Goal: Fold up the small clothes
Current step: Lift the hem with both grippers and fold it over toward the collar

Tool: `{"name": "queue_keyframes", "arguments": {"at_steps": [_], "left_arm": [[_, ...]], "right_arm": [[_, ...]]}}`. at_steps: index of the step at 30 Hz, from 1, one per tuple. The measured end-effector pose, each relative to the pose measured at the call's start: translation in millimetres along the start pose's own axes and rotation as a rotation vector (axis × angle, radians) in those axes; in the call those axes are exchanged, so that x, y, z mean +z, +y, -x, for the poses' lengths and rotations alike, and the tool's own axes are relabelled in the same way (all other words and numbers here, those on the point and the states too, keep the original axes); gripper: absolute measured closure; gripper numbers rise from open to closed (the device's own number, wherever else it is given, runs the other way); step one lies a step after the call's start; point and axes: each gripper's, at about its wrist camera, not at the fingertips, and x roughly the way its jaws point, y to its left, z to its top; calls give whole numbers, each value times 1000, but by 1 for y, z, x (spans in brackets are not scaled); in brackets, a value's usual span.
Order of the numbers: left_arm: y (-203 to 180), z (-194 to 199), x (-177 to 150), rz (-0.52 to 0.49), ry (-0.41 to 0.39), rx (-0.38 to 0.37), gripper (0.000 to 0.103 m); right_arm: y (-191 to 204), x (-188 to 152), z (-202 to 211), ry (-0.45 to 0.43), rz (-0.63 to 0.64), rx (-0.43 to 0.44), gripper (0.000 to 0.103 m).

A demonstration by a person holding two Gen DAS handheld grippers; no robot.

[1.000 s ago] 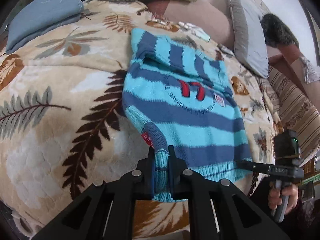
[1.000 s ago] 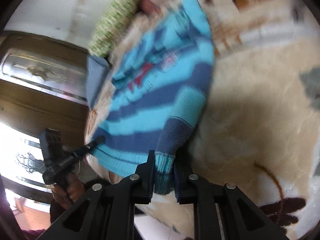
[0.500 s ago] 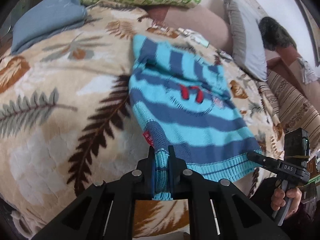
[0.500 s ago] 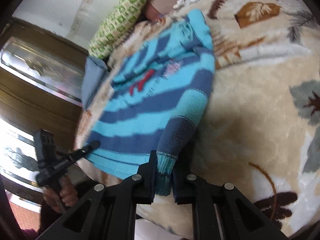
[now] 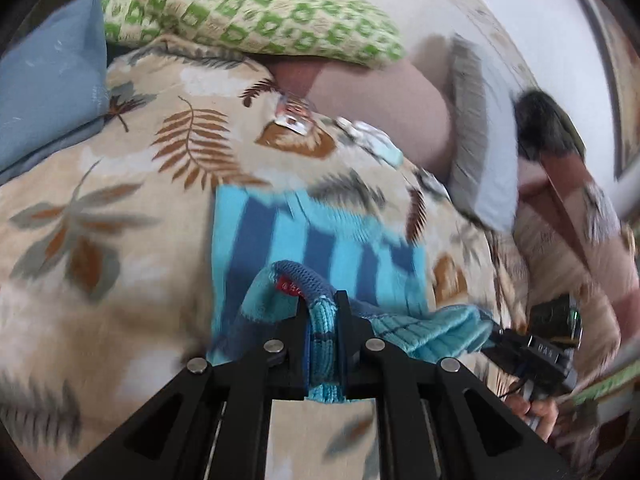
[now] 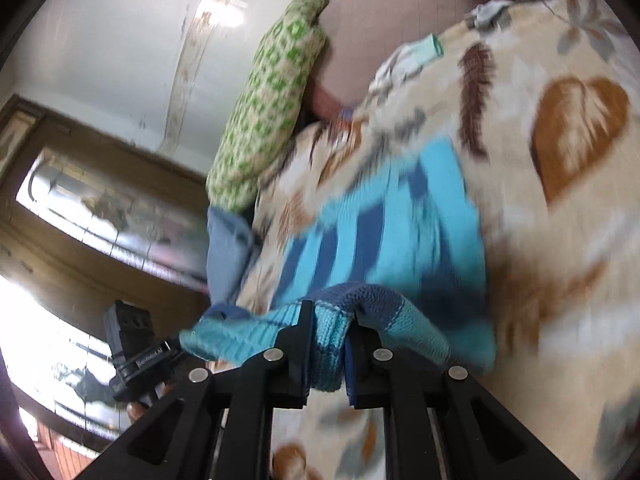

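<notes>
A small knit sweater (image 5: 304, 240) with light blue and dark blue stripes lies on a leaf-patterned blanket (image 5: 100, 280). My left gripper (image 5: 322, 312) is shut on the ribbed hem at one bottom corner. My right gripper (image 6: 330, 320) is shut on the other hem corner, and it also shows in the left wrist view (image 5: 540, 348). Both hold the hem raised over the sweater's upper part (image 6: 384, 232), so the lower half is doubled over it. The left gripper also shows in the right wrist view (image 6: 136, 352). The chest print is hidden.
A green checked pillow (image 5: 248, 12) and a blue pillow (image 5: 44, 80) lie at the head of the bed. A grey pillow (image 5: 480, 152) and a small light cloth (image 5: 372, 140) lie to the right. A wooden framed door (image 6: 80, 208) stands beside the bed.
Both grippers have carried the hem up and forward toward the collar. The sweater was flat a second ago; now its lower half is lifted and folding over the upper half.
</notes>
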Motion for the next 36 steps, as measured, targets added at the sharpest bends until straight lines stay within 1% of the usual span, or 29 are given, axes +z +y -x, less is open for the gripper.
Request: {"name": "queue_keyframes", "arguments": {"at_steps": [2, 3, 4, 5, 6, 7, 9, 10, 12, 15, 16, 17, 18, 19, 20, 21, 22, 23, 24, 25, 26, 27, 28, 29, 31, 33, 34, 35, 36], "left_arm": [[11, -22, 20, 37, 10, 4, 93], [21, -40, 32, 72, 29, 9, 93], [30, -51, 38, 109, 39, 20, 92], [42, -65, 43, 162, 45, 17, 92], [48, -72, 44, 188, 46, 6, 92], [56, -81, 45, 224, 47, -1, 92], [60, -87, 43, 239, 31, -9, 92], [60, -87, 41, 231, 12, -7, 91], [57, -83, 38, 224, -12, -8, 91], [59, -74, 36, 246, -53, -13, 91], [60, -70, 37, 260, -68, -16, 91], [59, -66, 38, 267, -81, -24, 91], [58, -60, 38, 267, -103, -31, 91], [57, -56, 40, 266, -119, -28, 91], [56, -52, 40, 267, -136, -25, 89], [56, -47, 40, 272, -157, -30, 85], [54, -43, 39, 277, -179, -43, 83], [53, -38, 38, 280, -200, -40, 72], [51, -31, 36, 278, -241, -23, 53], [50, -24, 35, 272, -286, -3, 42], [47, -18, 33, 260, -330, 11, 27], [46, -12, 31, 248, -360, 22, 26], [45, -7, 31, 241, -376, 31, 26], [45, -5, 30, 239, -379, 30, 26], [45, -5, 27, 236, -360, 25, 26], [41, -17, 22, 210, -300, 18, 26], [39, -24, 19, 197, -272, 30, 26], [36, -31, 16, 184, -240, 53, 26], [32, -43, 11, 162, -193, 87, 26]], "right_arm": [[-11, 30, -16, -33, -27, -12, 90], [-19, 42, -27, -37, -49, -12, 90], [-32, 57, -41, -29, -90, -15, 90], [-41, 64, -49, -32, -121, -26, 86], [-55, 73, -59, -41, -166, -34, 86], [-63, 77, -63, -48, -184, -30, 86], [-77, 85, -71, -56, -220, -2, 86], [-83, 88, -75, -57, -243, 29, 86], [-87, 90, -76, -55, -244, 56, 85], [-89, 91, -72, -53, -248, 89, 83], [-89, 92, -66, -65, -260, 102, 76], [-87, 93, -57, -99, -263, 126, 53], [-84, 95, -46, -142, -264, 147, 37], [-82, 95, -34, -183, -269, 158, 23], [-78, 95, -20, -238, -266, 180, 23], [-74, 96, -12, -259, -247, 194, 23], [-66, 98, -7, -253, -216, 184, 23], [-56, 97, -6, -228, -176, 151, 23], [-46, 95, -8, -202, -133, 116, 23], [-34, 91, -13, -171, -80, 69, 23], [-23, 84, -20, -135, -16, 9, 23], [-17, 77, -25, -107, 35, -35, 23], [-5, 69, -38, -69, 93, -83, 23], [-4, 61, -41, -46, 128, -109, 24], [11, 49, -62, 4, 219, -170, 24], [20, 38, -74, 20, 311, -230, 24], [24, 34, -80, 22, 356, -263, 24], [27, 30, -89, 30, 408, -304, 24], [26, 27, -96, 43, 432, -328, 24]]}}
